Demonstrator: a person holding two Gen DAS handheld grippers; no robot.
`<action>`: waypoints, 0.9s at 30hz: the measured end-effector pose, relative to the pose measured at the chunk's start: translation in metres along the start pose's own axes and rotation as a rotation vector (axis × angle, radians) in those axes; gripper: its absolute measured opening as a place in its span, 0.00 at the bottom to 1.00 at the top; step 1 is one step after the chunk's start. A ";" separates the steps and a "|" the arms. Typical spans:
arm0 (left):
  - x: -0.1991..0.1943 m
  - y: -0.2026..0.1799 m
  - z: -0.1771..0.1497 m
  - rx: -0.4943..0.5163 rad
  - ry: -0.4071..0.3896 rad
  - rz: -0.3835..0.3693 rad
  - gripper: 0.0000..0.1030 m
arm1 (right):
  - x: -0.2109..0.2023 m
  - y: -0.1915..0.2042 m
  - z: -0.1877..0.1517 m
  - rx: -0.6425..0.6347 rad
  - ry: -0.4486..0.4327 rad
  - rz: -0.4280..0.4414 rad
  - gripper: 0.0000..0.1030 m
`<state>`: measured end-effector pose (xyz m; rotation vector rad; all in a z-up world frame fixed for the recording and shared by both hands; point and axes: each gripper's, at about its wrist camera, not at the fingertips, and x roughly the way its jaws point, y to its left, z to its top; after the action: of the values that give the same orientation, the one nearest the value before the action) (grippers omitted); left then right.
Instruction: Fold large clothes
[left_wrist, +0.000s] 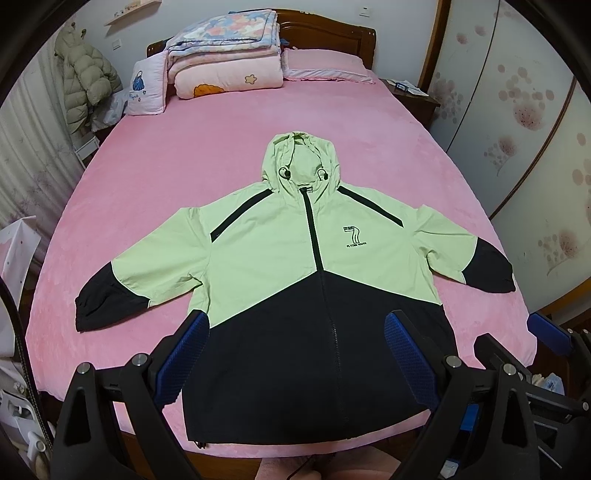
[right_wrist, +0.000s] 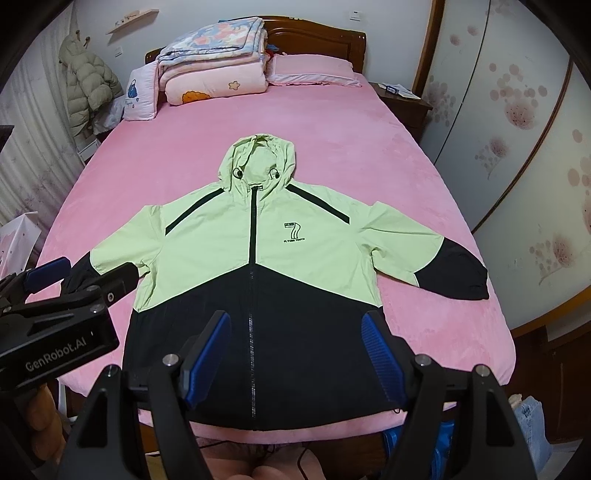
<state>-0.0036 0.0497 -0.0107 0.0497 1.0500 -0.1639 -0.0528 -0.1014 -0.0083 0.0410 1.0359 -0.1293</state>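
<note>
Left hand-held gripper (left_wrist: 295, 343): jaws spread wide, nothing between blue pads, hovering above black lower half of jacket (left_wrist: 295, 266). Right hand-held gripper (right_wrist: 295, 343): jaws likewise wide apart, empty, above jacket hem. Jacket: green top, black bottom, zipped, laid flat front-up on pink bed (left_wrist: 184, 155), sleeves spread to both sides, hood (left_wrist: 297, 158) pointing toward headboard. Folded quilts (left_wrist: 225, 55) and pillow (left_wrist: 325, 62) stacked at bed's far end. Puffer coat (left_wrist: 85, 77) hanging at left wall.
</note>
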 end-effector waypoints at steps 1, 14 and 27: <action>0.000 0.001 -0.001 0.001 -0.001 -0.001 0.93 | -0.001 0.001 0.000 0.002 -0.001 -0.002 0.72; 0.000 0.007 0.002 0.025 0.005 -0.006 0.93 | 0.000 0.006 -0.006 0.031 0.004 -0.010 0.72; -0.002 0.010 0.004 0.037 -0.004 -0.002 0.93 | 0.007 0.007 -0.006 0.042 0.020 -0.010 0.72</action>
<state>0.0002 0.0593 -0.0075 0.0817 1.0434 -0.1846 -0.0536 -0.0940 -0.0175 0.0758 1.0532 -0.1599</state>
